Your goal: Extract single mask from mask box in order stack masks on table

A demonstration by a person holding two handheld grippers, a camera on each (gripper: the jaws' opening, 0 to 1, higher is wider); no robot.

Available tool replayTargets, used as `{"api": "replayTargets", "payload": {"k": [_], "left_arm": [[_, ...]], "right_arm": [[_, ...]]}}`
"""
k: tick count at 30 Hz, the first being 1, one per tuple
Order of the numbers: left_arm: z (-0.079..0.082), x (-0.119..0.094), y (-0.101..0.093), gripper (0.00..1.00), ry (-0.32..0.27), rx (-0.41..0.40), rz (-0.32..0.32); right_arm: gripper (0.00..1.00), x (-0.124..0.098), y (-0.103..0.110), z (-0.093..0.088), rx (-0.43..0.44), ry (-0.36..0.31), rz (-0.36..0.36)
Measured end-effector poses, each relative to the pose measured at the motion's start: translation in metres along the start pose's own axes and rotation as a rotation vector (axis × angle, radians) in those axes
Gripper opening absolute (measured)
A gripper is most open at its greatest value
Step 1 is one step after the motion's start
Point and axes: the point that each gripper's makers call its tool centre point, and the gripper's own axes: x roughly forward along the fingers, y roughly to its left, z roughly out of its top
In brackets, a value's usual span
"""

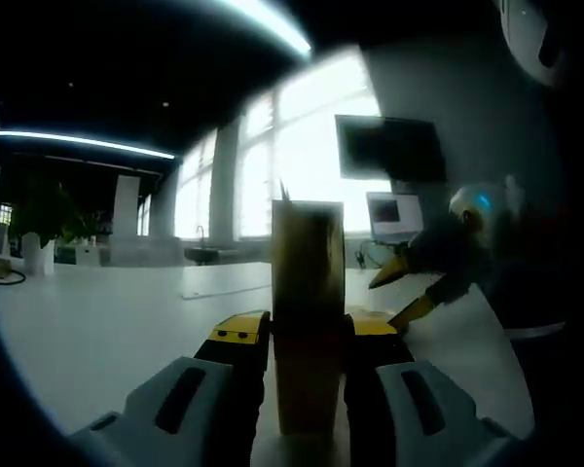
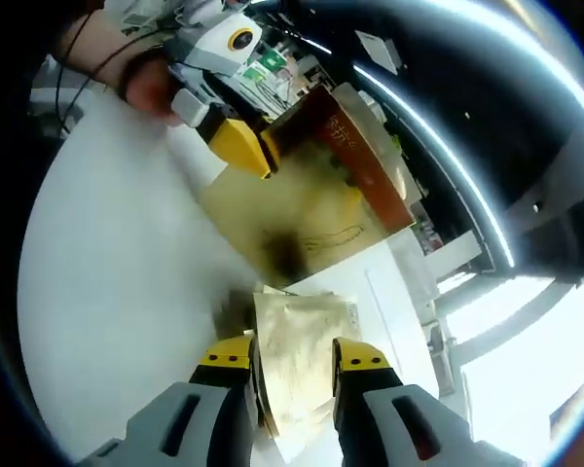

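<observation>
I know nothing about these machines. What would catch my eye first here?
Probably the brown mask box held up over the white table, gripped at its edge by the left gripper. Next, the wrapped mask between the fingers of the right gripper. In the left gripper view, bright windows glow behind the box.
</observation>
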Motion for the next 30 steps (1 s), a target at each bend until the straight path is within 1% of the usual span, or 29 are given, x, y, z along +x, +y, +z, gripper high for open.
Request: {"api": "replayTargets", "payload": {"k": [5,8,12,13,14,17,18,19,21,23,24,25,26,30], "left_arm": [[0.000,0.000,0.001,0.22,0.000,-0.002,0.000],[-0.001,0.000,0.002,0.22,0.003,-0.006,0.004],[0.000,-0.001,0.001,0.22,0.003,-0.007,0.007],[0.000,-0.001,0.001,0.22,0.004,-0.006,0.007],[0.000,0.000,0.001,0.22,0.004,-0.006,0.006],[-0.001,0.000,0.002,0.22,0.005,-0.009,0.006],[-0.001,0.000,0.002,0.22,0.006,-0.012,0.006],[-0.001,0.000,0.001,0.22,0.005,-0.014,0.006],[-0.001,0.000,0.002,0.22,0.004,-0.015,0.007],[-0.001,0.000,0.003,0.22,0.003,-0.015,0.009],[-0.001,0.000,0.003,0.22,0.003,-0.015,0.009],[-0.001,0.000,0.003,0.22,0.004,-0.015,0.009],[-0.001,0.000,0.003,0.22,0.003,-0.015,0.009],[-0.002,-0.001,0.002,0.21,0.008,-0.028,0.004]], "right_arm": [[0.26,-0.001,-0.006,-0.001,0.025,-0.022,-0.006],[0.26,0.000,-0.006,0.001,0.052,-0.040,0.000],[0.27,0.003,0.001,0.008,0.136,-0.088,0.008],[0.27,-0.001,0.004,0.009,0.178,-0.075,0.009],[0.27,-0.009,0.005,0.018,0.215,-0.061,0.010],[0.26,-0.014,-0.003,0.026,0.259,-0.094,0.008],[0.26,-0.014,-0.003,0.027,0.273,-0.103,0.009],[0.26,-0.015,-0.001,0.033,0.299,-0.129,0.017],[0.26,-0.015,-0.002,0.035,0.319,-0.140,0.015],[0.26,-0.020,-0.008,0.042,0.351,-0.156,0.012],[0.26,-0.020,-0.008,0.043,0.362,-0.163,0.008],[0.26,-0.021,-0.013,0.043,0.353,-0.172,-0.009],[0.26,-0.022,-0.018,0.041,0.363,-0.188,-0.025],[0.26,-0.022,-0.023,0.043,0.457,-0.220,-0.072]]}}
